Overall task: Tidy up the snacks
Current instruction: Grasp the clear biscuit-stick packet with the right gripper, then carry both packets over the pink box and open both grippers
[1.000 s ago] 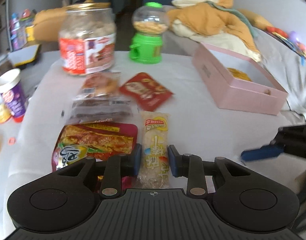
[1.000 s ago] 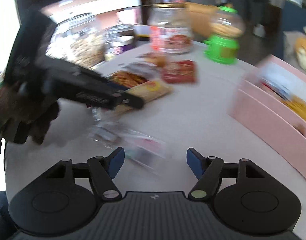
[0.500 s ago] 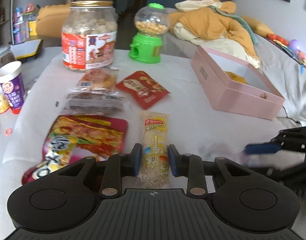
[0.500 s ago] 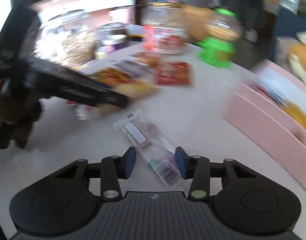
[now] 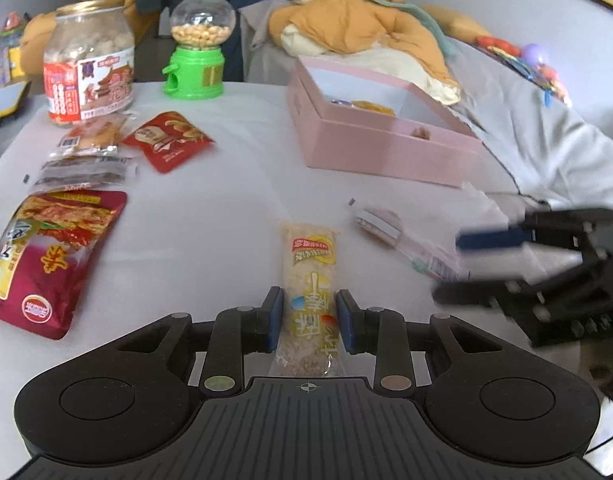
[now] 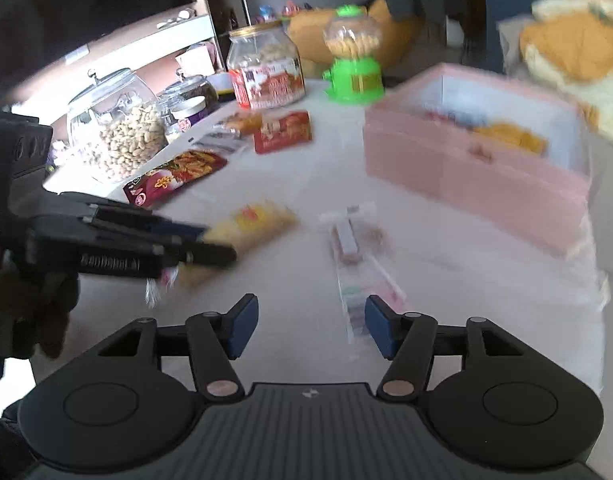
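Note:
My left gripper (image 5: 309,318) is shut on a yellow rice-cracker packet (image 5: 311,276) and holds it over the white table; it also shows in the right wrist view (image 6: 250,224). My right gripper (image 6: 306,328) is open, and a clear-wrapped snack bar (image 6: 352,256) lies on the table by its right finger; the bar also shows in the left wrist view (image 5: 402,240). An open pink box (image 5: 382,136) with a few snacks inside stands at the right.
A large red snack bag (image 5: 46,256), a small red packet (image 5: 168,140) and clear-wrapped snacks (image 5: 86,160) lie at the left. A jar (image 5: 88,76) and green candy dispenser (image 5: 196,48) stand at the back. Glass jars of peanuts (image 6: 114,128) stand beyond the table's left edge.
My left gripper has carried the yellow packet to the right, away from the red bag. My right gripper has opened wider and shifted left of the clear-wrapped bar.

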`<action>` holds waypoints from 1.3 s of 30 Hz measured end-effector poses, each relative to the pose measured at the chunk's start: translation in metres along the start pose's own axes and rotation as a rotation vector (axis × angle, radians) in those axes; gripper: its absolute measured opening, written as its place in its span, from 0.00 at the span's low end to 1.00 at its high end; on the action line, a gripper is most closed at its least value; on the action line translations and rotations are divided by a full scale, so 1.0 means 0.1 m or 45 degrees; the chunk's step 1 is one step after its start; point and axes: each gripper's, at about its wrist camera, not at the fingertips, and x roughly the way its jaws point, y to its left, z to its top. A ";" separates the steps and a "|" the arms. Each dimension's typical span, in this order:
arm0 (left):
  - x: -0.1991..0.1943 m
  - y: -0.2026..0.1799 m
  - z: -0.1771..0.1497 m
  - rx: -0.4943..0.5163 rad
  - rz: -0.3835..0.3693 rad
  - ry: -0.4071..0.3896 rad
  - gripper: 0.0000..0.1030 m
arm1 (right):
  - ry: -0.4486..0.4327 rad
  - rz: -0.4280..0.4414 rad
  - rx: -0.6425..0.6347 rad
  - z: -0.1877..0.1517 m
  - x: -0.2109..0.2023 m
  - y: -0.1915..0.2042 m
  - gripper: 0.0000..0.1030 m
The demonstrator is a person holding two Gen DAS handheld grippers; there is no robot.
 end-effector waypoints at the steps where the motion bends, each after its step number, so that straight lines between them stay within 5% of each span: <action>1: 0.00 -0.02 0.00 0.006 0.009 -0.001 0.33 | -0.022 -0.047 -0.025 0.02 0.00 0.02 0.64; 4: 0.01 -0.03 -0.02 -0.002 0.024 -0.005 0.33 | -0.056 -0.166 -0.024 0.10 0.13 0.02 0.64; 8: 0.01 -0.05 -0.02 -0.004 0.040 -0.006 0.33 | -0.043 -0.195 0.055 0.23 0.41 -0.10 0.64; 13: 0.04 -0.09 0.01 0.001 0.057 0.006 0.34 | -0.010 -0.217 -0.001 0.23 0.52 -0.03 0.38; 17: 0.14 -0.13 0.11 0.027 0.071 0.016 0.34 | 0.006 -0.108 0.044 0.13 0.38 -0.04 0.38; 36: 0.07 -0.40 -0.08 0.174 0.195 -0.043 0.32 | -0.105 -0.215 0.194 -0.21 -0.14 -0.40 0.38; 39: 0.00 -0.40 0.02 0.102 0.100 -0.090 0.32 | -0.148 -0.230 0.201 -0.25 -0.24 -0.43 0.38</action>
